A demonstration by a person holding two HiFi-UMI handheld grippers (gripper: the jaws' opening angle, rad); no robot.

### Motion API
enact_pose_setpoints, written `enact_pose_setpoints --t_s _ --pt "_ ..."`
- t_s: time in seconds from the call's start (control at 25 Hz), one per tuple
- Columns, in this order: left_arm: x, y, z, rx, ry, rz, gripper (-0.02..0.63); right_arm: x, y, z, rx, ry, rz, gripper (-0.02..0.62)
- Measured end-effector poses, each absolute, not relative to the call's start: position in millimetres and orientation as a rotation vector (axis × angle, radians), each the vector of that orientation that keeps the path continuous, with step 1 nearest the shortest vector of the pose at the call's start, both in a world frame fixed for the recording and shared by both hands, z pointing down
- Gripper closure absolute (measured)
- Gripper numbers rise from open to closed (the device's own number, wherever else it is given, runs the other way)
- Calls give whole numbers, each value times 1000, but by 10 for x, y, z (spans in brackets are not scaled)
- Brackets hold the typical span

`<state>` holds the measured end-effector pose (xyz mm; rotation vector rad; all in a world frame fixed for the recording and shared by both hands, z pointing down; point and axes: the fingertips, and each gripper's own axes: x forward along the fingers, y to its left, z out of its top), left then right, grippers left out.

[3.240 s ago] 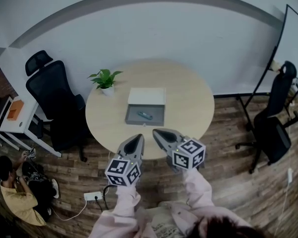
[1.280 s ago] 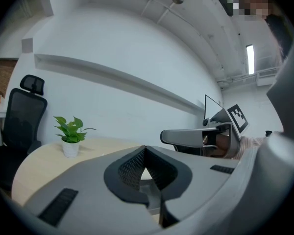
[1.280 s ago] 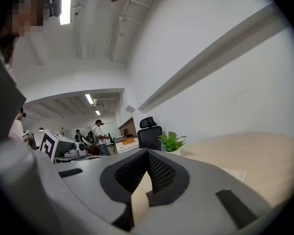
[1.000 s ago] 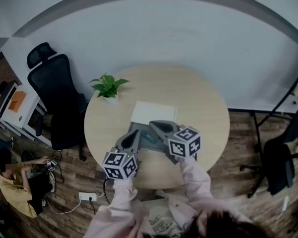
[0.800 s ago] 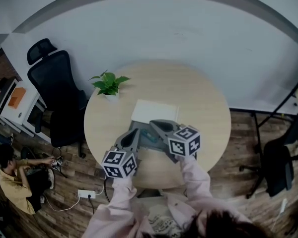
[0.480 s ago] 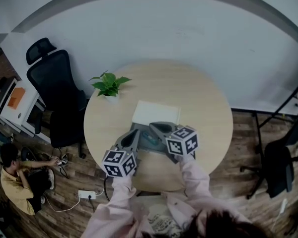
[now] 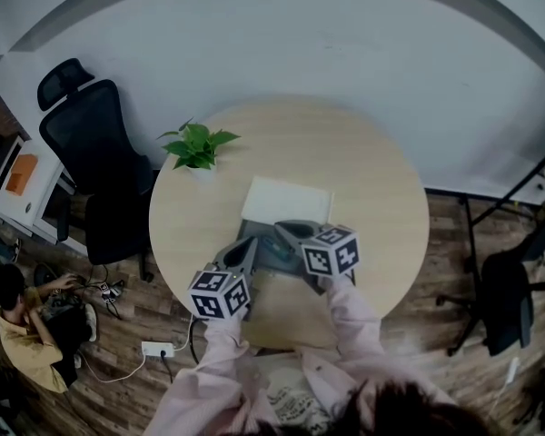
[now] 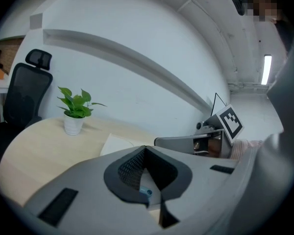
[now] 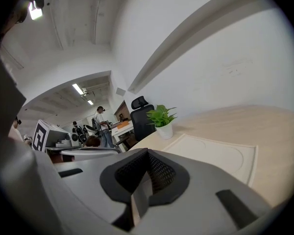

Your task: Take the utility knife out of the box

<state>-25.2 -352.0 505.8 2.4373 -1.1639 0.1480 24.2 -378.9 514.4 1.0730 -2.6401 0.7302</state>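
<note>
The grey box (image 7: pixel 271 249) lies open on the round table, its white lid (image 7: pixel 287 201) folded back flat. Both grippers hover over the box tray and hide most of it in the head view. My left gripper (image 7: pixel 248 242) is shut, tips together (image 8: pixel 146 149); through the gap under its jaws a blue end of the utility knife (image 8: pixel 145 192) shows. My right gripper (image 7: pixel 282 228) is shut too, empty, pointing over the lid (image 9: pixel 215 153). In the left gripper view the right gripper (image 8: pixel 196 143) sits close alongside.
A potted plant (image 7: pixel 197 145) stands at the table's (image 7: pixel 372 198) far left. A black office chair (image 7: pixel 82 143) is left of the table, another (image 7: pixel 509 289) at the right. A person (image 7: pixel 23 325) sits on the floor at the left near cables.
Both grippers have sunk a little over the box tray, side by side. Their jaws have stayed shut. The box and plant have not moved.
</note>
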Motion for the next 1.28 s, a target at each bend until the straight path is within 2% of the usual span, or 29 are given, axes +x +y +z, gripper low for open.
enact_pose_setpoints --t_s 1.28 --pt "-339 -3412 5859 2216 -1030 193 601 30 -3740 6255 810 -2201 699 600"
